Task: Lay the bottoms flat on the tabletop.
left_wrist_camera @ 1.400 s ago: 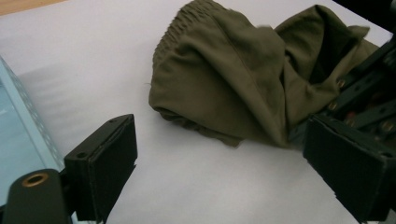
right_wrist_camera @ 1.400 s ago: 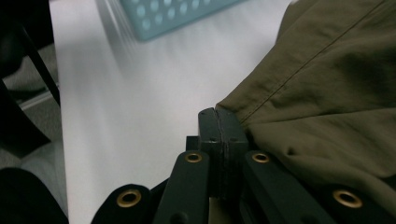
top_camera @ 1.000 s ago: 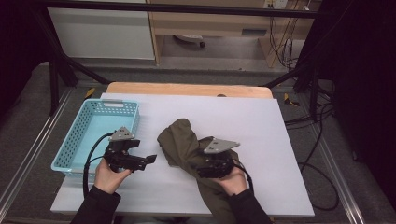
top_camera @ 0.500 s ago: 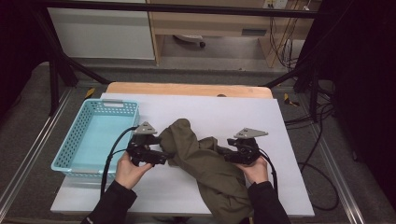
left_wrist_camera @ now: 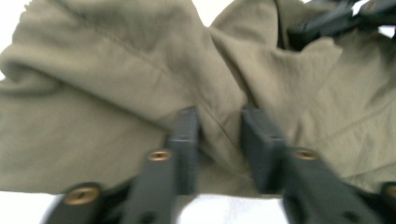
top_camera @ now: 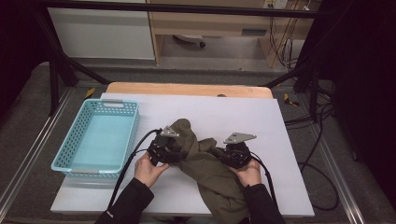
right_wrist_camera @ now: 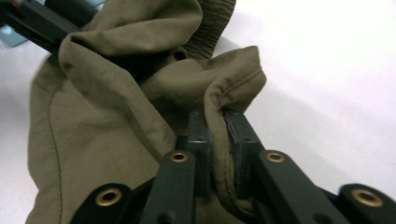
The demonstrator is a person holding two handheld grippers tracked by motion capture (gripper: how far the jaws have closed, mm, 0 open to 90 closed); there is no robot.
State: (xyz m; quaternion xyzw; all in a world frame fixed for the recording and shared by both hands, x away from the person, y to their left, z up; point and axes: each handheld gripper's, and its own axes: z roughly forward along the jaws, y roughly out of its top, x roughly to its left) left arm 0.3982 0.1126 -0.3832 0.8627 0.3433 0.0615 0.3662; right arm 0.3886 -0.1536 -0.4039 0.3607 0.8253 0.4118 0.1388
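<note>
Olive garment [top_camera: 205, 163] bunched mid-desk [top_camera: 280, 140], right of blue basket [top_camera: 70, 161]; left gripper [left_wrist_camera: 218, 135] fingers just closing around a fold; right gripper [right_wrist_camera: 219, 140] pinching a hem; no readable writing.

Both grippers now sit against the olive garment [top_camera: 205, 163], one on each side. The left gripper [top_camera: 173, 151] is farther right than before, its jaws just closing around a fold. The right gripper [top_camera: 219, 154] has its jaws just closing too, now pinching a hemmed edge. The cloth is more bunched between them.
</note>
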